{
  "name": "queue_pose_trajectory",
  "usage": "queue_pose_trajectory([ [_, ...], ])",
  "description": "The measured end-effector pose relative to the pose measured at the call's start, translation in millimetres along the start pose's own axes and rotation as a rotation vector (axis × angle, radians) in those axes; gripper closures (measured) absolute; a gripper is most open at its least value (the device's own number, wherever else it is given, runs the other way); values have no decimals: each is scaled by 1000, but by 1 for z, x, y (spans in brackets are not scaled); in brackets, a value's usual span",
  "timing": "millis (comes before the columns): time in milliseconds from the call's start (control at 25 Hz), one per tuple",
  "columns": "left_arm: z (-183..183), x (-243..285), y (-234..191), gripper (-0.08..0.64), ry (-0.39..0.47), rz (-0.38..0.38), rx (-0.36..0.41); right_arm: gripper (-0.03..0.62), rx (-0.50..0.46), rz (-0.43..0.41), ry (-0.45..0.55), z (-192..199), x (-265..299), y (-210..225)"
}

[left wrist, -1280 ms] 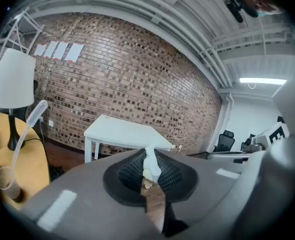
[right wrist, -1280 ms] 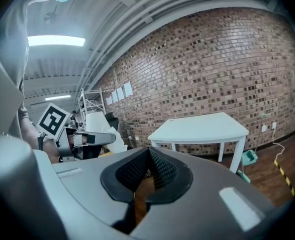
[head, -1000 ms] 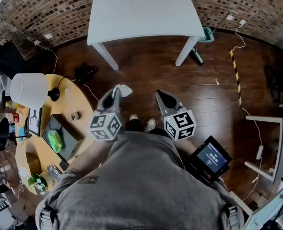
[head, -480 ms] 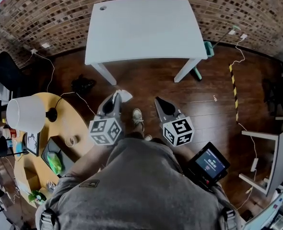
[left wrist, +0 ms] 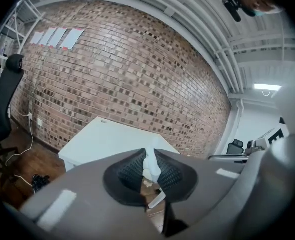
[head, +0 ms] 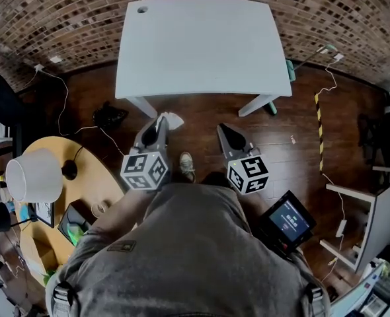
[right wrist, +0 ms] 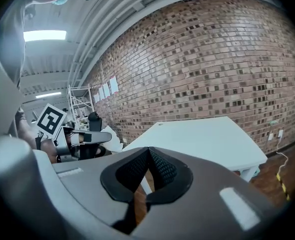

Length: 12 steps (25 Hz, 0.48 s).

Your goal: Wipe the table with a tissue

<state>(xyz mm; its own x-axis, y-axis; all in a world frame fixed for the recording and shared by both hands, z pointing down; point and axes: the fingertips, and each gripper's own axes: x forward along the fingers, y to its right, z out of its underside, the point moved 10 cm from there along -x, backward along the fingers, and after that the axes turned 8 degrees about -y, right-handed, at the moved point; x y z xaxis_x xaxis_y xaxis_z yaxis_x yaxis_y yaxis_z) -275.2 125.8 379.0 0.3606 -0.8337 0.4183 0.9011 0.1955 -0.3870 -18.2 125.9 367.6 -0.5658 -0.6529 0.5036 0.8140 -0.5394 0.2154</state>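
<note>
I'm facing the white table (head: 201,45) with both grippers held over the wooden floor (head: 281,144).
The table is standing far ahead, against the brick wall (head: 63,18). My left gripper (head: 160,120) is hovering close to the table's near-left leg, jaws pinching the tissue (head: 174,119), which is sticking up white between the pads. My right gripper (head: 222,129) is hanging to the right of it, jaws pressed together on nothing.

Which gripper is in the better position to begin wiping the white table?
The left gripper. Its jaws are closed on the tissue, and it points toward the table. The right gripper is closed on nothing. Both hang over the floor, short of the table.
</note>
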Motion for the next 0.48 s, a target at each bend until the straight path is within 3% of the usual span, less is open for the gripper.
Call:
queue_pose_trajectory([
  [480,-20,62,-1,532,-29,-29,19,580,27,-20,-8,-21,41,58],
])
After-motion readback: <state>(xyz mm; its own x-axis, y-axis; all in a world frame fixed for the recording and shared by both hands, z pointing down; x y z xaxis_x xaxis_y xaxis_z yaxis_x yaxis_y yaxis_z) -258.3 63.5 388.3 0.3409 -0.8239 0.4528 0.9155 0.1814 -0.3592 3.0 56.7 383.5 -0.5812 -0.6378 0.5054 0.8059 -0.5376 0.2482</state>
